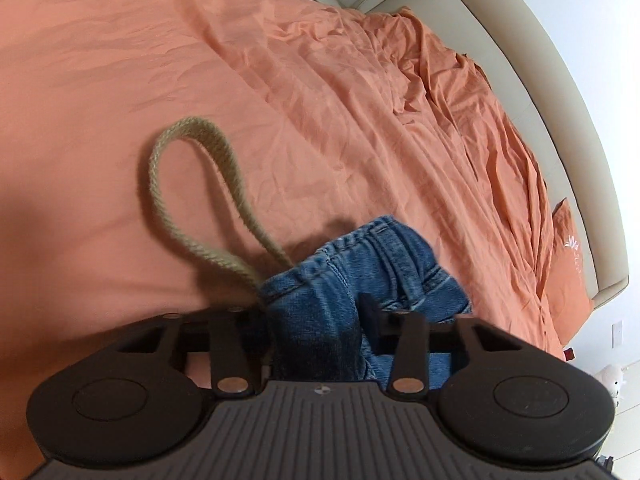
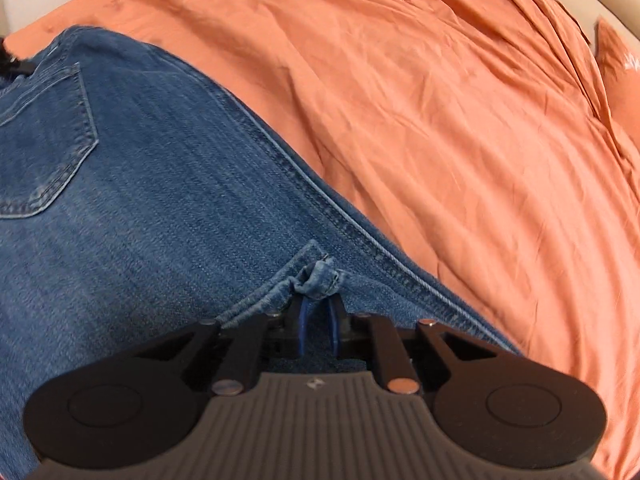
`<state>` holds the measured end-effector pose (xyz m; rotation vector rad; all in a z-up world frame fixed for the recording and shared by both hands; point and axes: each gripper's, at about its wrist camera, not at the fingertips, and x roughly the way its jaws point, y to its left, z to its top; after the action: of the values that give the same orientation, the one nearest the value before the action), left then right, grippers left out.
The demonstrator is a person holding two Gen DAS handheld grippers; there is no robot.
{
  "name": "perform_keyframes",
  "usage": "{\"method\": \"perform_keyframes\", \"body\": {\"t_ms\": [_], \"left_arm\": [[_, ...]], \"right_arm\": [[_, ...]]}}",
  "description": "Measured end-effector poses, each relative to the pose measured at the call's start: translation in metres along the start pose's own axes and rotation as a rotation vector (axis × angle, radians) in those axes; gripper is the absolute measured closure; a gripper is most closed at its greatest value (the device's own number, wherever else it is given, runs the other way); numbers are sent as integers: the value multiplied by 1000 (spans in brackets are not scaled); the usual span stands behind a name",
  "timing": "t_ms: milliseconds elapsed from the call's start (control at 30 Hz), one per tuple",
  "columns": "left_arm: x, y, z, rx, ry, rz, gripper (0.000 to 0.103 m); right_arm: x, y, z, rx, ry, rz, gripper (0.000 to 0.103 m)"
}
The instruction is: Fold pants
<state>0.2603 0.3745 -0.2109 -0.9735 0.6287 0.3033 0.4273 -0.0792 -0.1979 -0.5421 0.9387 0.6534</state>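
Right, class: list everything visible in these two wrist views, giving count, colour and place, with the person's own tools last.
Jeans: one, blue denim, spread on the bed, back pocket up; bunched waistband in the left gripper.
Drawstring: one loop, beige, rising from the waistband.
Bedsheet: one, orange, wrinkled, covering the bed.
Pillow: one, orange, at the bed's far edge.
Bed frame: one, cream, curving round the sheet.
Left gripper: black, gripping the waistband.
Right gripper: black, pinching a hem.

Soft daylight, fisheye warping, slight blur
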Motion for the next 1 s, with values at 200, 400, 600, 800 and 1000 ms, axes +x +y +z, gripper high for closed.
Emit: {"method": "perform_keyframes", "body": {"t_ms": [200, 400, 600, 800, 1000], "left_arm": [[-36, -49, -1, 111, -73, 9, 81], [-90, -152, -35, 408, -175, -23, 81], [-114, -259, -121, 766, -255, 2, 81], [-90, -325, -237, 1127, -270, 48, 81], [-32, -336, -338, 1318, -134, 74, 81]], "right_arm": [[-13, 8, 1, 27, -12, -61, 95], [-71, 0, -24, 115, -120, -43, 94], [-130, -14, -71, 243, -212, 1, 94], [-166, -28, -128, 406, -266, 2, 94], [-177, -46, -177, 545, -261, 7, 93]]}}
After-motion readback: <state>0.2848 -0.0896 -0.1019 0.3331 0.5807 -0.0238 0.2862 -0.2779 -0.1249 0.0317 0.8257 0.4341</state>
